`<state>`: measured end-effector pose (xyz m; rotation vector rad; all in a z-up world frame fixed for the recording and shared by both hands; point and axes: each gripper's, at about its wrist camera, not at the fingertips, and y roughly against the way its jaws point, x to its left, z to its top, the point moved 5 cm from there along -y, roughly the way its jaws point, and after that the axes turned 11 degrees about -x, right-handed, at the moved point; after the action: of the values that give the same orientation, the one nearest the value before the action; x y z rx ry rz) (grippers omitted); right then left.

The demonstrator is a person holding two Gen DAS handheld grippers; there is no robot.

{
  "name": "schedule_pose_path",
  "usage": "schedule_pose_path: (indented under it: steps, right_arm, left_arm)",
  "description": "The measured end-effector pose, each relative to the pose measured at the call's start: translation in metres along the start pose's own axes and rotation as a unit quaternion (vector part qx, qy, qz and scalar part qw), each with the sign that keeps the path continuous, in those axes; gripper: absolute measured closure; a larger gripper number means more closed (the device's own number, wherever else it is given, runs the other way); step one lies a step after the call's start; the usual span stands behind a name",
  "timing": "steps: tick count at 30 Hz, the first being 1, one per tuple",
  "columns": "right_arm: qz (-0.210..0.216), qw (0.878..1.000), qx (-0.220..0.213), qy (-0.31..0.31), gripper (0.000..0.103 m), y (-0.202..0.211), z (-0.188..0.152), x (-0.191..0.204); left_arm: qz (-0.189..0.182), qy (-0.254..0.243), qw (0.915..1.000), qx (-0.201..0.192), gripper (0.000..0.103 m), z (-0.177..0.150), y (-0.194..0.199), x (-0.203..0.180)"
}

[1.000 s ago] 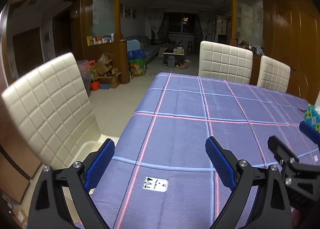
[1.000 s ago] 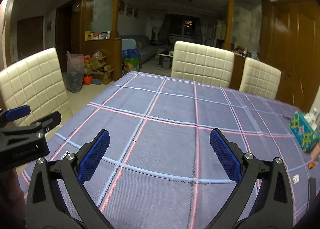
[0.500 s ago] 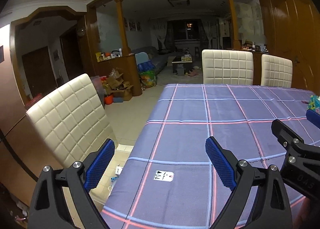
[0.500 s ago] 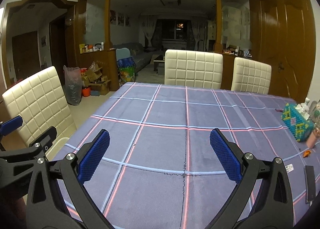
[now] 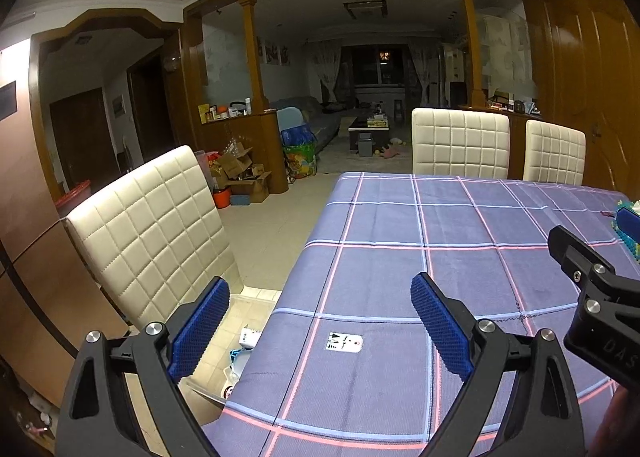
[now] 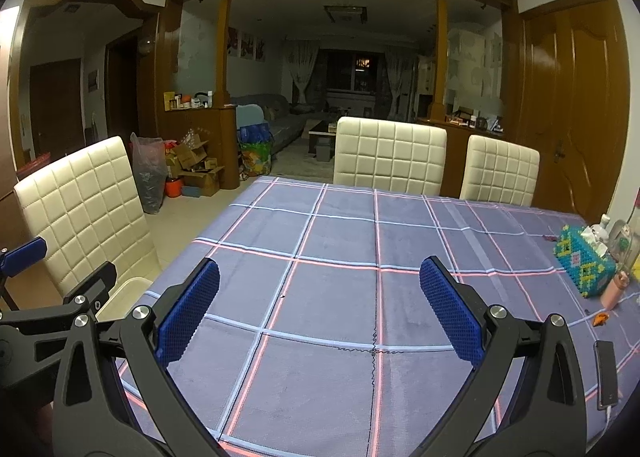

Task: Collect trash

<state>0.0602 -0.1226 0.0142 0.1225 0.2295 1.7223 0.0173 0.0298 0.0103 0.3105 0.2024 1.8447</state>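
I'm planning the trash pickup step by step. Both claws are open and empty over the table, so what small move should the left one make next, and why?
Probably lower the left claw forward and down toward the small white tag on the tablecloth. The tag lies flat between its open fingers, the nearest loose scrap in view, and nothing is held yet. The right claw has only bare cloth ahead of it.

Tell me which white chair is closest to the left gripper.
The chair at the table's left side, just beyond the left gripper; the other two stand at the far end.
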Motion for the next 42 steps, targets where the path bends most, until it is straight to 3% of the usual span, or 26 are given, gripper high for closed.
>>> schedule_pose_path:
  steps: [42]
  right_arm:
    - [-0.006, 1.0, -0.028, 0.004, 0.004, 0.019, 0.01, -0.001]
  left_arm:
    - [-0.024, 0.005, 0.9994, -0.026, 0.013, 0.007, 0.015, -0.012]
